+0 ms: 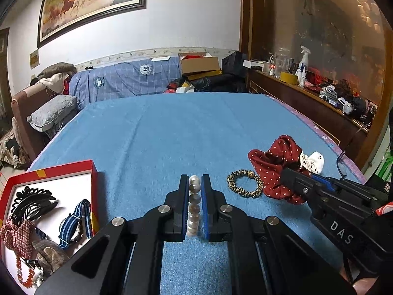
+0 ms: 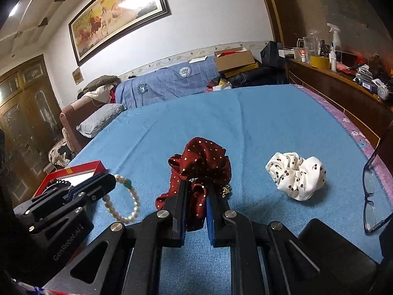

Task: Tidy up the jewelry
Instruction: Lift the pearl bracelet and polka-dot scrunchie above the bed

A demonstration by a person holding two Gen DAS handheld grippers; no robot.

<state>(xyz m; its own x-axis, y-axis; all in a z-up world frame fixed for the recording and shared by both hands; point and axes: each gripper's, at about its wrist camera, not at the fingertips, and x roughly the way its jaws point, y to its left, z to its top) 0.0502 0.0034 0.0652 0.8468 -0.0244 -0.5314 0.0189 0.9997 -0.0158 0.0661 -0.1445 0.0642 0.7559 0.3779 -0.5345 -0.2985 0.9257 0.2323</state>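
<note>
— Pearls up close: the left hand-held gripper [image 1: 195, 184] is clamped on a pearl bracelet [image 1: 193, 206], low over the blue bed cover [image 1: 172, 132].
— Right wrist view shows that bracelet [image 2: 122, 199] as a full loop. The right hand-held gripper [image 2: 197, 189] pinches a red dotted scrunchie [image 2: 203, 164].
— Only the left view looks into the red box [image 1: 91, 169] with its watch [image 1: 73, 223]; a leopard hair tie [image 1: 245, 184] lies beside the scrunchie.
— Farther right: white scrunchie [image 2: 297, 174], glasses [image 2: 371, 184].

Home bedroom, blue-covered bed [image 1: 186, 132], pillow [image 1: 52, 111], framed horse painting [image 1: 91, 2], cluttered wooden sideboard [image 2: 343, 91]
</note>
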